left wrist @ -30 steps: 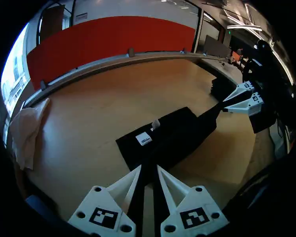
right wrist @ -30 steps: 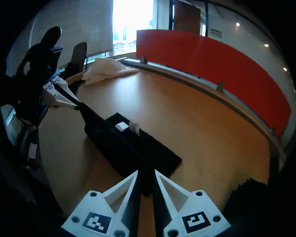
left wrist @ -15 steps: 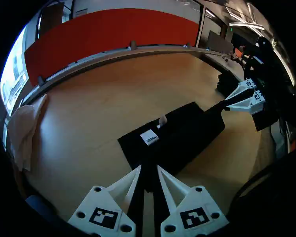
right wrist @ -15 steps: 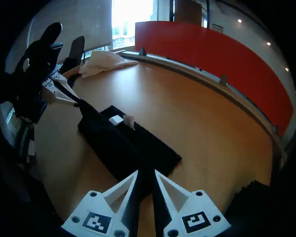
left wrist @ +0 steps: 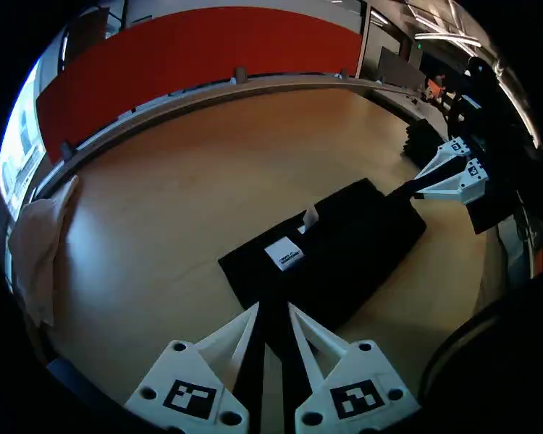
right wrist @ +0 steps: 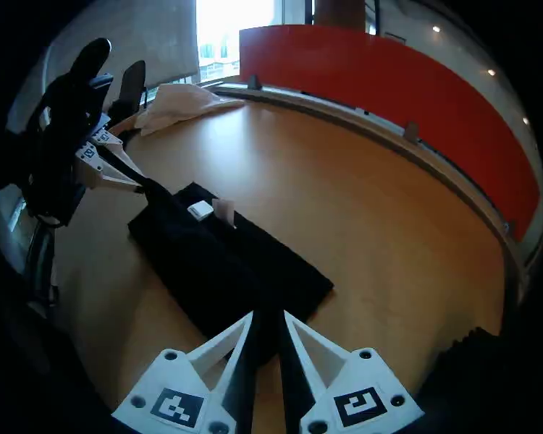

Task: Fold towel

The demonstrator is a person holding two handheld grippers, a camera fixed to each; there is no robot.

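Clamping black towel (left wrist: 344, 239), fingers' (left wrist: 232, 336) contact hard to see.

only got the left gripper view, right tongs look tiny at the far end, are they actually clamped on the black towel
observer: yes. Up close in the right gripper view, the right tongs are shut, with the black towel edge pinched between them.
operator: ok, anything behind my left tongs
observer: a dark chair back stands at the table edge, just past the left tongs.
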